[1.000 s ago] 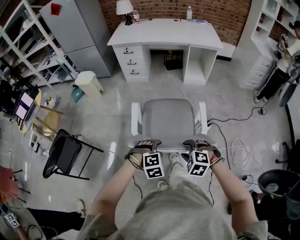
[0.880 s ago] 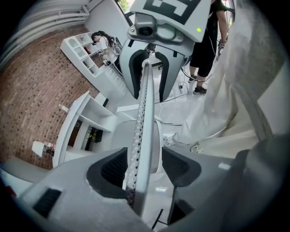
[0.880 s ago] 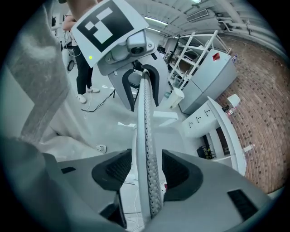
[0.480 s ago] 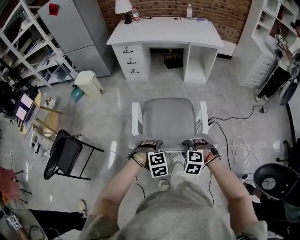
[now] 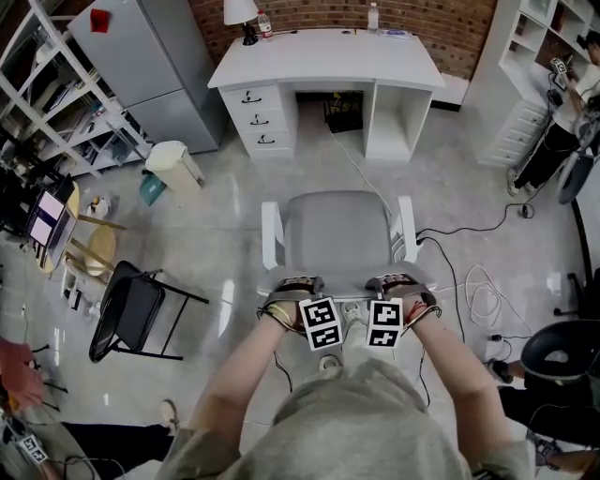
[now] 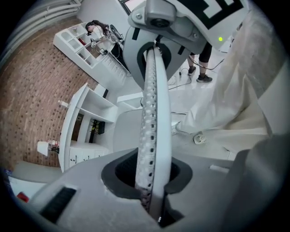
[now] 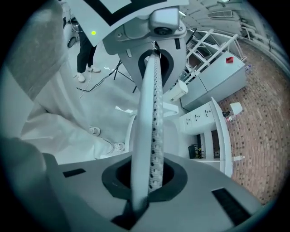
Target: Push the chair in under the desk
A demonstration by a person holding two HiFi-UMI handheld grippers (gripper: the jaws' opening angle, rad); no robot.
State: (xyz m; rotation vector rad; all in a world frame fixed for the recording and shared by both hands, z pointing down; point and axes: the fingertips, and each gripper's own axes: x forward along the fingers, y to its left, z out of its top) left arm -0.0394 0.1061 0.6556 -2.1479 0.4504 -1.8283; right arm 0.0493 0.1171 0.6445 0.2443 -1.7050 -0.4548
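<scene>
A grey chair [image 5: 337, 234] with white armrests stands on the floor, its seat facing the white desk [image 5: 323, 58] and well short of it. Both grippers sit on the top edge of its backrest, near me. My left gripper [image 5: 298, 292] has just been closing, and the perforated backrest edge [image 6: 152, 136] runs between its jaws, gripped. My right gripper [image 5: 394, 289] has also just been closing, and it is shut on the same backrest edge [image 7: 152, 113]. Gloved hands hide the fingertips in the head view.
A black folding chair [image 5: 131, 309] stands at the left, a white bin [image 5: 173, 164] beyond it. Cables [image 5: 469, 281] trail across the floor to the right of the chair and under the desk. A lamp [image 5: 242, 14] is on the desk. Shelving [image 5: 56, 84] lines the left.
Both marker cubes have shifted slightly inward and turned as the hands settled on the backrest top. The chair has stayed where it was.
</scene>
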